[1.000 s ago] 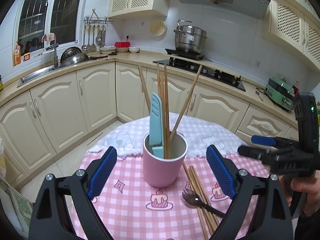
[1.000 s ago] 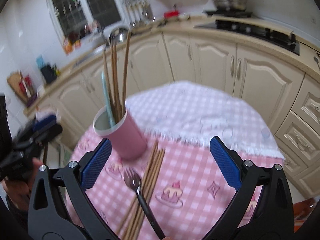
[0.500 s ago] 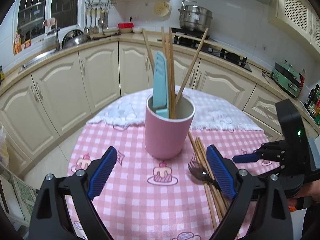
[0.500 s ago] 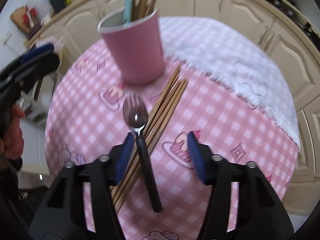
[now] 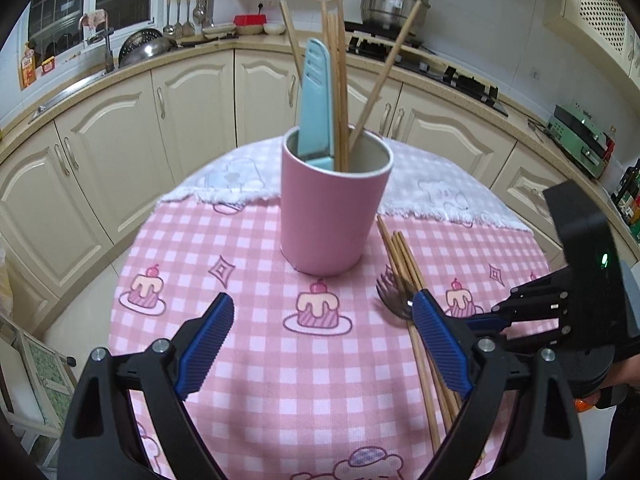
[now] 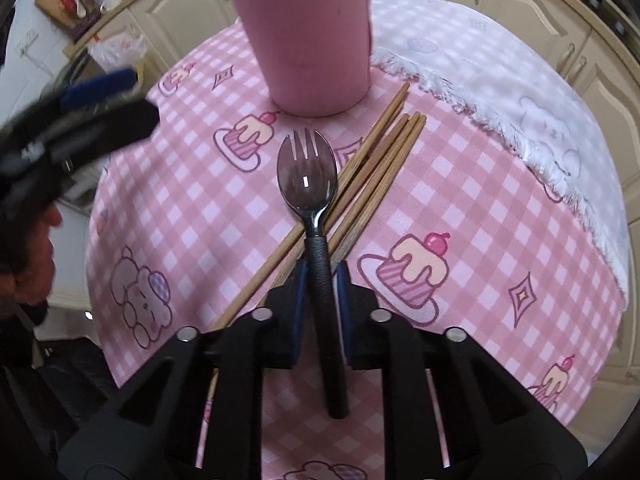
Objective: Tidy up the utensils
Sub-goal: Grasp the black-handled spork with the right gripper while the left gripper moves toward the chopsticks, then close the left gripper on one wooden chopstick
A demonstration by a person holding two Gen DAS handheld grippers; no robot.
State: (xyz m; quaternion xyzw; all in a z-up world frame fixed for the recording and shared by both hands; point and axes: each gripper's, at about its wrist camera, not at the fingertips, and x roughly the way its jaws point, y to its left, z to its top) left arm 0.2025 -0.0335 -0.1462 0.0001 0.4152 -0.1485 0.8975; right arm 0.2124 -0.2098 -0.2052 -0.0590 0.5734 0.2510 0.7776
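A spork (image 6: 306, 176) with a metal head and a black handle lies across a bundle of loose wooden chopsticks (image 6: 372, 176) on the table. My right gripper (image 6: 321, 270) points steeply down, and its jaws are closing with the pads against both sides of the black handle. Just beyond stands a pink cup (image 6: 312, 36). In the left wrist view the cup (image 5: 332, 216) holds several chopsticks (image 5: 340, 80) and a light-blue utensil (image 5: 318, 100). My left gripper (image 5: 322, 304) hangs open in front of the cup with nothing between its fingers. The right gripper (image 5: 500, 320) reaches in beside the spork (image 5: 394, 300).
The round table wears a pink checked cloth (image 5: 240, 360) with a white fringed towel (image 5: 440, 192) over its far side. Cream kitchen cabinets (image 5: 120, 152) curve around behind it. The blurred left gripper (image 6: 120, 104) and a hand sit at the table's left edge.
Both grippers have sunk toward the table. The right gripper's jaws went from wide open to closed around the spork's handle, and it tilted down. The left gripper stays open.
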